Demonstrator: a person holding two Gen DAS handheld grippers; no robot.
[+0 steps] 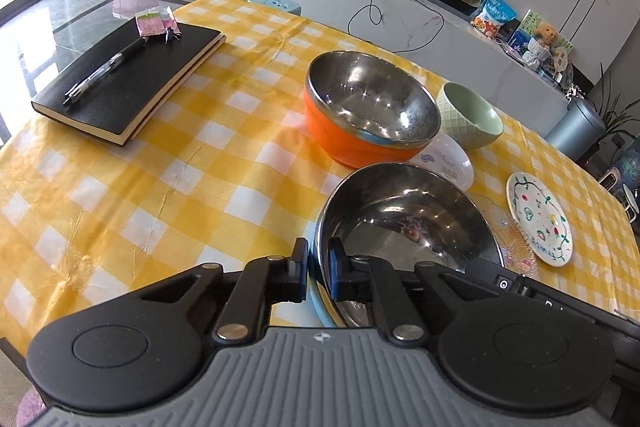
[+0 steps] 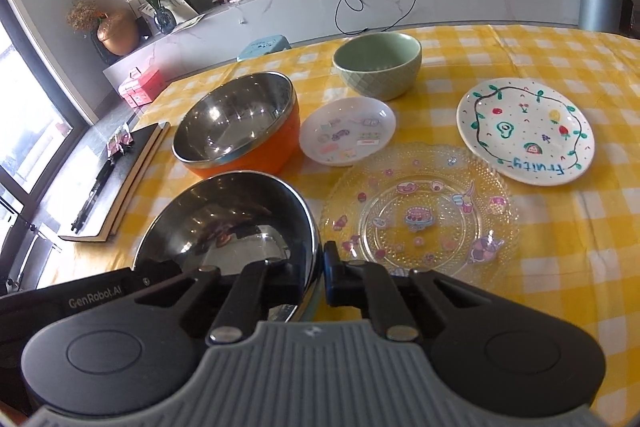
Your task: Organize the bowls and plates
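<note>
both tools reach in low over the near edge of the table, one on each side of the same steel bowl. the left tool has its fingers closed on the bowl's rim at the bowl's left side, one finger outside, one inside. the right tool pinches the rim at the bowl's right side the same way. the bowl is shiny steel inside with a pale blue shell showing under the rim. it sits nearest the tools, just in front of the orange bowl and beside the clear glass plate. farther off are a small white plate, a green bowl and a "fruity" plate.
</note>
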